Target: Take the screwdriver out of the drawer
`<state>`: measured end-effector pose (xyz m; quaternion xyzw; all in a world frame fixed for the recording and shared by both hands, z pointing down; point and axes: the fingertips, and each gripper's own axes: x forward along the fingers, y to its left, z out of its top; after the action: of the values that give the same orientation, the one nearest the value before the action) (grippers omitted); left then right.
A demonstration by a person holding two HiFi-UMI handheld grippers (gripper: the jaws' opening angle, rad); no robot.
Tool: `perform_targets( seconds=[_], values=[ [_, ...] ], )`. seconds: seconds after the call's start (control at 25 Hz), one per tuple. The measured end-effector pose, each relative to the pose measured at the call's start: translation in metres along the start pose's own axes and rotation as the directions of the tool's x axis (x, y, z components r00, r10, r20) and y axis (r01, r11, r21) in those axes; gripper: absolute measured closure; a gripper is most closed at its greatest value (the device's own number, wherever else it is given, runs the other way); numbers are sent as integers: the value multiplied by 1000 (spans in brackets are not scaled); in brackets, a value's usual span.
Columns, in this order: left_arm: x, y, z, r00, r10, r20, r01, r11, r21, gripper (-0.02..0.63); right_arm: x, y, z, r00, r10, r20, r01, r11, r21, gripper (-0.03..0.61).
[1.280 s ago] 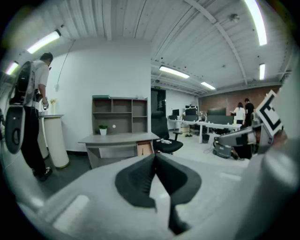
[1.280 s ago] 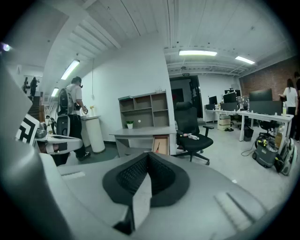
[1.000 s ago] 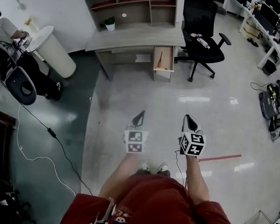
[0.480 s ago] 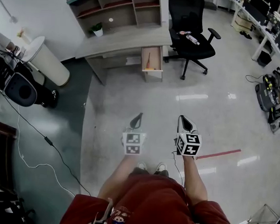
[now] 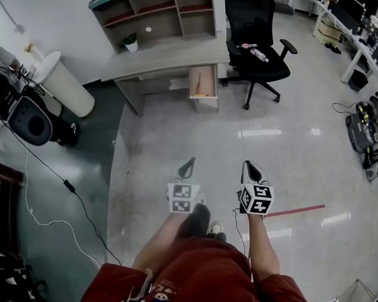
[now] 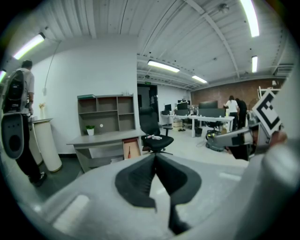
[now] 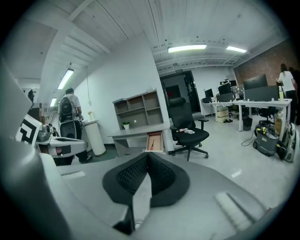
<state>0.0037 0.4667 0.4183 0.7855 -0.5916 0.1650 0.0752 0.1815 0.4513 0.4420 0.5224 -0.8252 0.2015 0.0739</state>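
Both jaws closed, empty: left gripper (image 5: 189, 161), right gripper (image 5: 250, 164). Screwdriver (image 5: 198, 79) lies in open drawer (image 5: 205, 99), well ahead. Risk: arriving with jaws closed shoves it deeper; chair (image 5: 260, 56) crowds the right.

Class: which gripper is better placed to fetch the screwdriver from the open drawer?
Left, narrowly: the drawer with the screwdriver lies almost straight ahead of the left gripper; the right gripper sits further aside. Both are shut, empty and far off.
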Motion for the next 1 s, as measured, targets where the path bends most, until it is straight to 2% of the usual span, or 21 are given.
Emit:
perform_targets(
  seconds=[0.48, 0.76, 1.0],
  values=[
    [45, 21, 5, 1000, -9, 3, 9, 1000, -18, 615, 45, -10, 12, 1000, -11, -17, 11, 1000, -29, 577],
    [100, 58, 9, 1000, 3, 2, -3, 1000, -25, 615, 107, -22, 27, 1000, -21, -23, 20, 999, -49, 577],
    [154, 99, 26, 1000, -5, -11, 4, 999, -43, 615, 172, -25, 61, 999, -28, -34, 26, 998, -56, 578]
  ],
)
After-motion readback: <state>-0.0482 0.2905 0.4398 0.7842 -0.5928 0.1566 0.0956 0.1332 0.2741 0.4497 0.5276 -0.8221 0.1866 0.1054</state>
